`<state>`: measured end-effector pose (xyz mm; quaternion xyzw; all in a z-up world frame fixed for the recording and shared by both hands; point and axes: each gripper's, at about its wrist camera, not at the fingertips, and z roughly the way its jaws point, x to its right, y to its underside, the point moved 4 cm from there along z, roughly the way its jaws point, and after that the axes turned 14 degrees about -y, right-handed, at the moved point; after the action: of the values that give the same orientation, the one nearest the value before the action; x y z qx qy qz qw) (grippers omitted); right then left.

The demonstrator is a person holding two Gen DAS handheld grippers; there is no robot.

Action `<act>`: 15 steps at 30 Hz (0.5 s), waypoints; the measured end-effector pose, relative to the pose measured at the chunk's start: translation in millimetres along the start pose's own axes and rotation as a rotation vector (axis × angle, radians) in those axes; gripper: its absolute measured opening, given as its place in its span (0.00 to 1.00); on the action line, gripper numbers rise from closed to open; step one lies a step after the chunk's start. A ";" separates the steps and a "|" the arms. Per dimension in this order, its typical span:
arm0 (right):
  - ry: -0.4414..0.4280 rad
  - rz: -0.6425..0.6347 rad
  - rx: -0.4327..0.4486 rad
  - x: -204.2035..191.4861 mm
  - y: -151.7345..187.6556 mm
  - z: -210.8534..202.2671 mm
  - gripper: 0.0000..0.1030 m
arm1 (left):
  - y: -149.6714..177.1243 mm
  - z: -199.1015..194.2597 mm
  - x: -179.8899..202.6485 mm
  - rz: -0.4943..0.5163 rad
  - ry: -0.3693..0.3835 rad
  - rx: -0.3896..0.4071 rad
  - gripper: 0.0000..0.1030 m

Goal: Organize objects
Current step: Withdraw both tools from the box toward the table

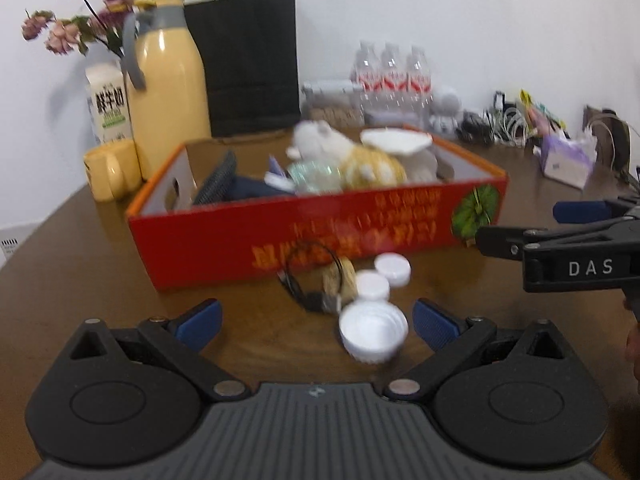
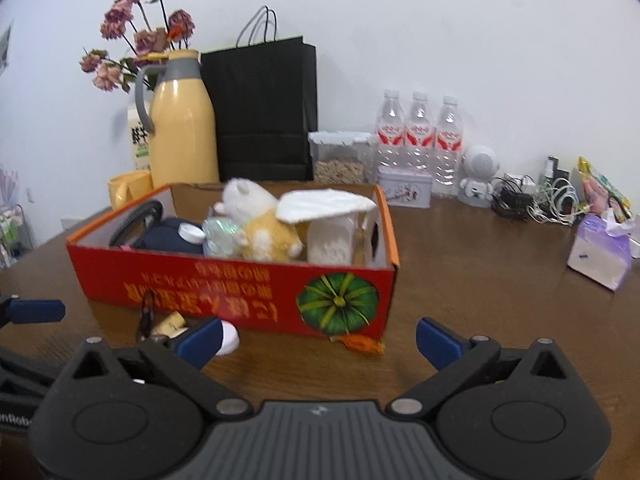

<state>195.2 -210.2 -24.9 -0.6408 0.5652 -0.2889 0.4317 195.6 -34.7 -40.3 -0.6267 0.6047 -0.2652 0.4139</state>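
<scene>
Nearest the left gripper (image 1: 316, 322), its blue fingers (image 1: 200, 322) stand wide with nothing between the pads. Just ahead of them, slightly toward the right-hand finger, a white ribbed cap (image 1: 372, 332) lies on the brown worktop (image 1: 80, 272). Two smaller white lids (image 1: 382, 278) sit just beyond it, touching or nearly so, and beside them to the left a coil of black cable (image 1: 308, 280) lies tangled against a small tan object (image 1: 342, 282) too blurred to name. All of this loose clutter sits in a strip between the fingers and the near wall of the red box (image 1: 320, 236).

The right gripper (image 2: 318, 340) also has its fingers spread as wide as they go, empty. The clutter lies off to its left, partly hidden behind its left finger; straight ahead it faces the box corner with the pumpkin picture, and an orange scrap (image 2: 362, 344) at that wall's foot.

So the left hand looks the better placed for the caps: they lie almost on its line, a short reach forward. The box already holds a plush toy (image 2: 260, 220), a dark pouch and white items, with room at its left end.

Beyond, along the worktop's far edge, stand a yellow flask (image 2: 182, 120), a black bag and water bottles (image 2: 420, 140).
</scene>
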 end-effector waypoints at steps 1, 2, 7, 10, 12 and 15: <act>0.011 -0.003 -0.006 0.5 3.2 0.3 1.00 | 1.8 0.7 2.2 0.004 -0.001 -0.006 1.00; 0.018 -0.007 -0.011 0.9 5.7 0.5 1.00 | 3.4 1.0 3.7 0.005 -0.003 -0.008 1.00; 0.020 -0.017 -0.021 -0.4 12.4 3.2 1.00 | 5.5 4.0 9.7 -0.004 -0.003 -0.027 0.96; 0.018 -0.013 -0.024 -0.3 15.4 4.2 1.00 | 6.6 6.1 14.2 0.003 0.002 -0.038 0.80; 0.020 -0.012 -0.026 -0.3 16.2 4.9 1.00 | 7.3 7.3 17.8 0.013 0.018 -0.047 0.64; 0.020 -0.012 -0.025 -0.5 17.0 4.7 1.00 | 8.5 7.3 20.9 0.020 0.048 -0.055 0.40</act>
<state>191.1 -208.4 -42.0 -0.6467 0.5693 -0.2908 0.4161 199.8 -53.1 -54.7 -0.6253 0.6278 -0.2591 0.3845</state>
